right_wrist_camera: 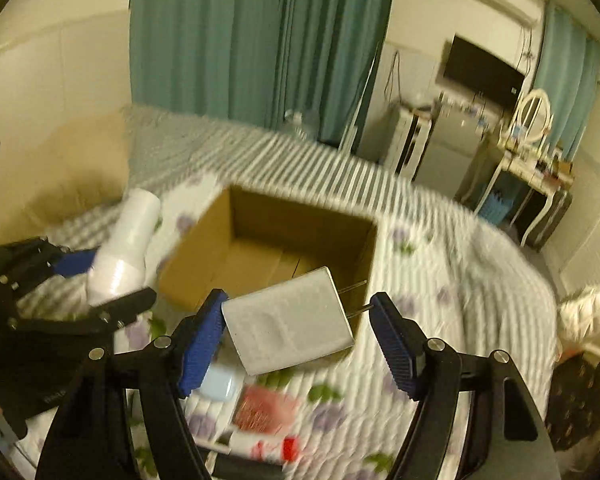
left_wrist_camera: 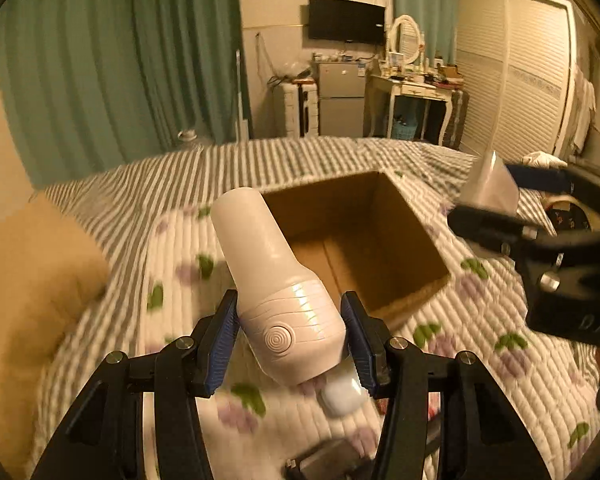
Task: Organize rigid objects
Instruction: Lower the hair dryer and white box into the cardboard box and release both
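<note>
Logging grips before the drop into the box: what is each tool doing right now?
Left tool: closed on the white bottle.
Right tool: holding the grey plug adapter by its ends.

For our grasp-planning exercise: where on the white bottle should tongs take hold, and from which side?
Grip the white bottle on its wide, ribbed lower body, approaching from the base end with a pad on each flank, as the left tongs do now. That section looks flattened, with the round button on its face, so the two flanks probably seat the pads better than the smooth round cap.
</note>
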